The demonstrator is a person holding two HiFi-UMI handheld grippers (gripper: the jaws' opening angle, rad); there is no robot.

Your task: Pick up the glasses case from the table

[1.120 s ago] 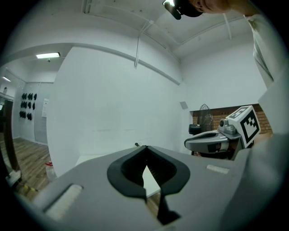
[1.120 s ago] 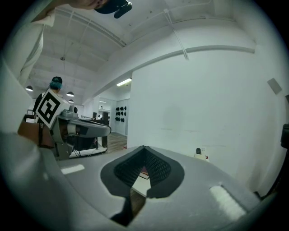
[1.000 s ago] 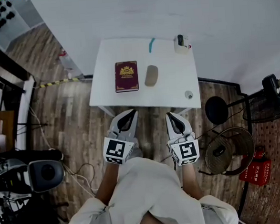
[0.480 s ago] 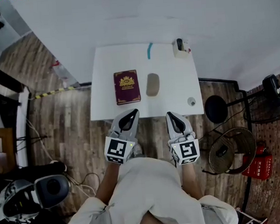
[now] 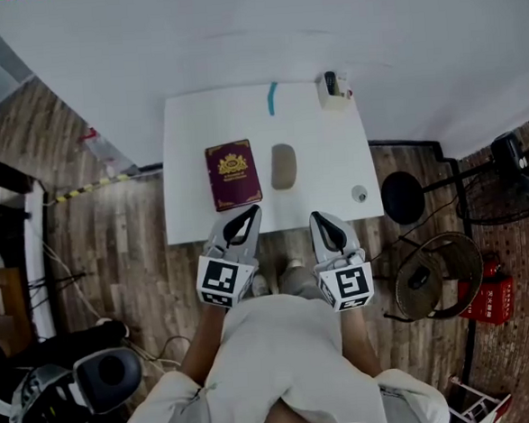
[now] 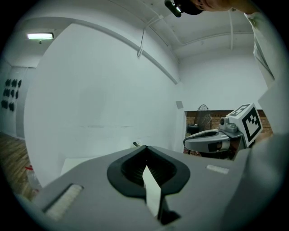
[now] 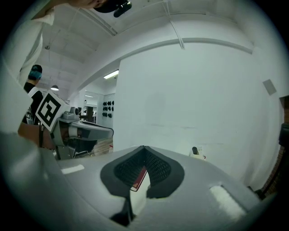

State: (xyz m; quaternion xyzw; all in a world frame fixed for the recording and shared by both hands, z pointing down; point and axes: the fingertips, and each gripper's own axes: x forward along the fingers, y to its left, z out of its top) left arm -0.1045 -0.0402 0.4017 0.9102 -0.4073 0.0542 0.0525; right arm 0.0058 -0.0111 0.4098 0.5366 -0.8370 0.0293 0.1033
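From the head view, the tan glasses case lay near the middle of the white table, just beside a maroon booklet on its left. The left gripper and right gripper hovered at the table's near edge, apart from the case.

In the left gripper view, the left gripper had its jaws pressed together, holding nothing.

In the right gripper view, the right gripper likewise had its tips meeting, empty; the booklet showed through the gap behind them.
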